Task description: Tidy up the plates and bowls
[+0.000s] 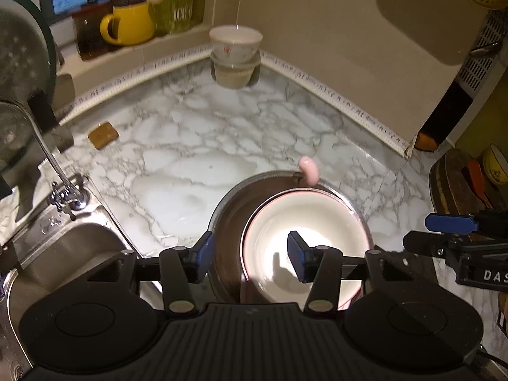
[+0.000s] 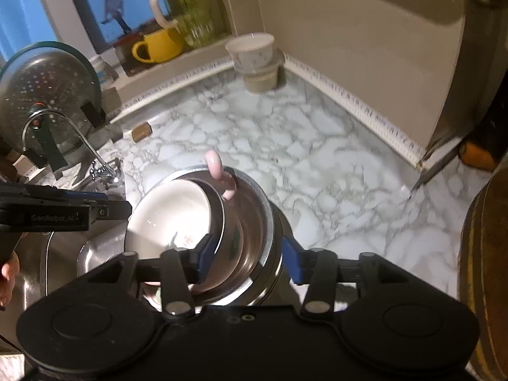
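**Both claws released above nested bowls on marble counter**

The left gripper (image 1: pixel 249 258) and right gripper (image 2: pixel 244 262) hang with jaws apart, gripping nothing. Just below them a white bowl (image 1: pixel 304 222) sits tilted inside a steel bowl (image 2: pixel 250 209), a pink spoon handle (image 2: pixel 219 171) leaning out. Ahead, the grey-veined marble counter (image 1: pixel 197 133) runs to a beige corner, where stacked cups (image 1: pixel 235 54) stand. A sink (image 1: pixel 63 241) and faucet (image 1: pixel 47 155) lie left.
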### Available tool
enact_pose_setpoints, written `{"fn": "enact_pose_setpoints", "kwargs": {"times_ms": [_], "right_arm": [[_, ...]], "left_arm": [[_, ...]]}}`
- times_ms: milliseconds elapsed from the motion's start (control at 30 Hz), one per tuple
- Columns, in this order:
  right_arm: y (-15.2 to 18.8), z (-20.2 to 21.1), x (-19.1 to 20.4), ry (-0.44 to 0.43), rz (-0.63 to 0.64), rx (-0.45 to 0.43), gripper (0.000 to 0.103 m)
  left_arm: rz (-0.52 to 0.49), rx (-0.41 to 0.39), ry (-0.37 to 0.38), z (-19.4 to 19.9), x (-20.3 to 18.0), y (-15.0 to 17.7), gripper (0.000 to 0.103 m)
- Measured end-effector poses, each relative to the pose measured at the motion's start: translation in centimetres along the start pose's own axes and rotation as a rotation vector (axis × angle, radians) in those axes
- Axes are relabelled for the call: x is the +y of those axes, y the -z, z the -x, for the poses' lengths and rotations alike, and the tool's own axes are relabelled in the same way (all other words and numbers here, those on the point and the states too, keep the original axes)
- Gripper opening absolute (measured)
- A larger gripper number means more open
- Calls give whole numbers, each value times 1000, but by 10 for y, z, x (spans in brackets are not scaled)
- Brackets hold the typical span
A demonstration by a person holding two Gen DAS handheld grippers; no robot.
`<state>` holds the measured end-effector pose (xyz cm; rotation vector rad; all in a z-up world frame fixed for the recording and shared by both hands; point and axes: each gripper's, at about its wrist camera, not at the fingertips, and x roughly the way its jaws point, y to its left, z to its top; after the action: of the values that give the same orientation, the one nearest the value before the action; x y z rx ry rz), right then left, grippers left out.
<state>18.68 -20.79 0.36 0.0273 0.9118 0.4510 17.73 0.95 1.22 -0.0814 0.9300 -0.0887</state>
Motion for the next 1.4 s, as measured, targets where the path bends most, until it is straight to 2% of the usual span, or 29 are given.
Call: {"fn": "enact_pose_setpoints", "kwargs": {"times_ms": [133, 267, 333, 400, 467, 533, 600, 833, 1100, 1400], "right_arm": [[8, 13, -1, -21, 30, -57, 62], [19, 24, -1, -32, 72, -100, 65], [24, 31, 2, -30, 103, -130, 69], [30, 39, 4, -27, 121, -164, 76], [36, 44, 5, -23, 133, -191, 80], [41, 48, 5, -19, 143, -209, 80], [47, 52, 4, -20, 146, -224, 83], [70, 69, -3, -6, 119, -306, 99], [90, 83, 0, 7, 104, -393, 103], [99, 91, -1, 2, 64, -421, 103]], "left_arm": [[6, -55, -30, 12, -12, 11, 52], [16, -84, -39, 21, -24, 23, 52], [15, -104, -48, 26, -30, 30, 56], [6, -125, -53, 31, -37, 38, 69], [2, -142, -53, 36, -43, 45, 71], [-2, -154, -51, 41, -49, 51, 71], [0, -172, -56, 46, -54, 57, 77], [-10, -249, -53, 62, -69, 71, 79], [-25, -315, -57, 72, -80, 83, 90], [5, -333, -65, 78, -76, 95, 90]]}}
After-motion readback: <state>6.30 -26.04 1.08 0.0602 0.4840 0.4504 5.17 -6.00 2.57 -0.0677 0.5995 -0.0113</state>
